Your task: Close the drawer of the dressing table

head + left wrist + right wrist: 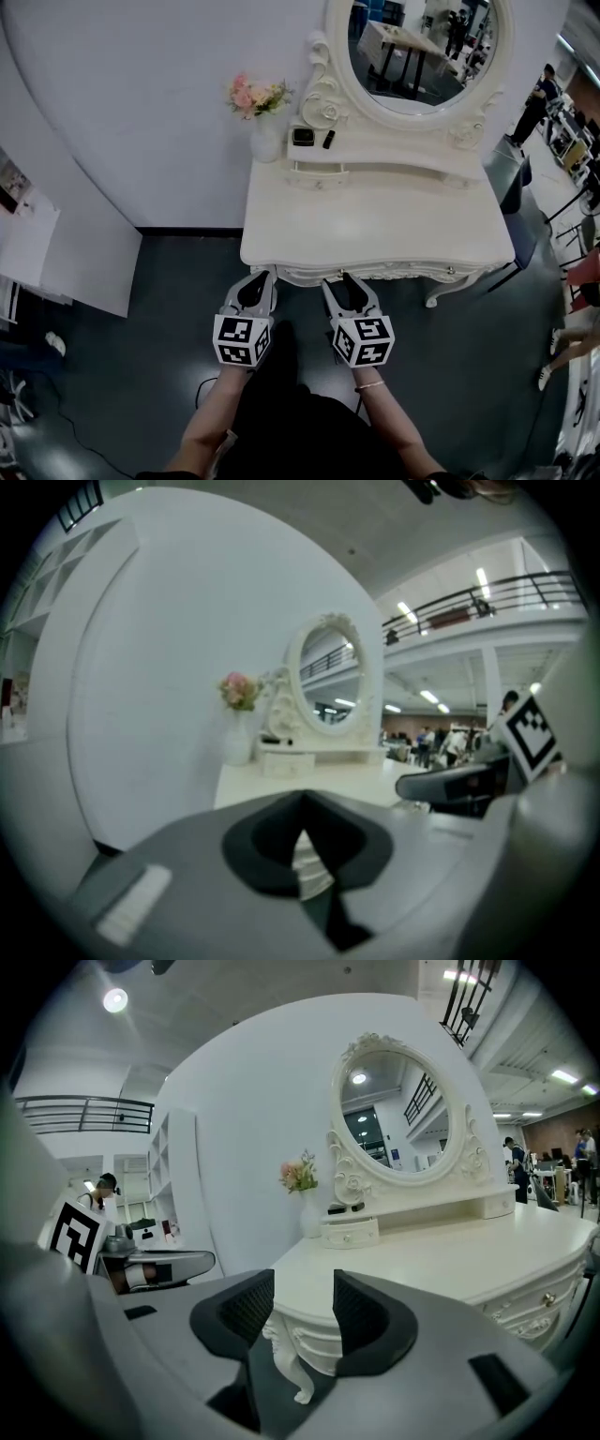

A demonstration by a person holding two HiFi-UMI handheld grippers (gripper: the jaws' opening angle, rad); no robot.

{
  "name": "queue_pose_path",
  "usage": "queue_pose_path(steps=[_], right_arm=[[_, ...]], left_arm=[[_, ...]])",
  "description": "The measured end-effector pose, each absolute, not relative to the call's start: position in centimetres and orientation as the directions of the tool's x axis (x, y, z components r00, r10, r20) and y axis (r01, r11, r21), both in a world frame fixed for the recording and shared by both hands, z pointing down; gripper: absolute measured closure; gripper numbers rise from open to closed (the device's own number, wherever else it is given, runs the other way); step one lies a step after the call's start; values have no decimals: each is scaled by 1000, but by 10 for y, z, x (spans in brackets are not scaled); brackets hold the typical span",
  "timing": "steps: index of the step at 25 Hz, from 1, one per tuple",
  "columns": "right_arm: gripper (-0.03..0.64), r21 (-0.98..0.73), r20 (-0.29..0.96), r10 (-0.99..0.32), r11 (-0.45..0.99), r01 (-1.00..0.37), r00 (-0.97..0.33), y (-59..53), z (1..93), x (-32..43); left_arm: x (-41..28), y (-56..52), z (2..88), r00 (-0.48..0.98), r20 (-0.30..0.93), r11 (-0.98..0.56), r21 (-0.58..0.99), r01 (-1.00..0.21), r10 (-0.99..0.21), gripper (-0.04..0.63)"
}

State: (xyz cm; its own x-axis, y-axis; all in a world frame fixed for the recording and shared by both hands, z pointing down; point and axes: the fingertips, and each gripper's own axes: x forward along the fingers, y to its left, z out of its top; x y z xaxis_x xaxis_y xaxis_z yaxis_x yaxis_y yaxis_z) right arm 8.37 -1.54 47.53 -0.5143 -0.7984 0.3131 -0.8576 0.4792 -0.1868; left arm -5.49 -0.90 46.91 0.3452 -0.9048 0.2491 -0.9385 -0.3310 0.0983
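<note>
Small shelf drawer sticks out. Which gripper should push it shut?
Probably right: the right gripper lines up closer with the drawer than the left gripper, which sits further aside. Its jaws are open; the left's look shut.

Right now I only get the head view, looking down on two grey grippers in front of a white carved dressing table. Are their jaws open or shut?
Observer: The right gripper is open. Its black ribbed pads stand apart with nothing between them.
Operator: And the left one?
Observer: The left gripper is shut, its tips meeting.
Operator: What's under the front edge of the dressing table?
Observer: The right gripper view shows a curled white leg of the table beyond the jaws.
</note>
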Motion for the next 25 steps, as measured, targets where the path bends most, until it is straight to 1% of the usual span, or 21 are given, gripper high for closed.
queue_pose_path(steps=[16, 25], right_arm=[[443, -142, 366, -832, 393, -908, -418, -175, 476, 49], [442, -126, 410, -846, 318, -940, -341, -228, 489, 48]], left_arm=[[-85, -164, 468, 431, 255, -412, 127, -902, -865, 589], [-93, -206, 478, 472, 272, -448, 149, -882, -839, 589]])
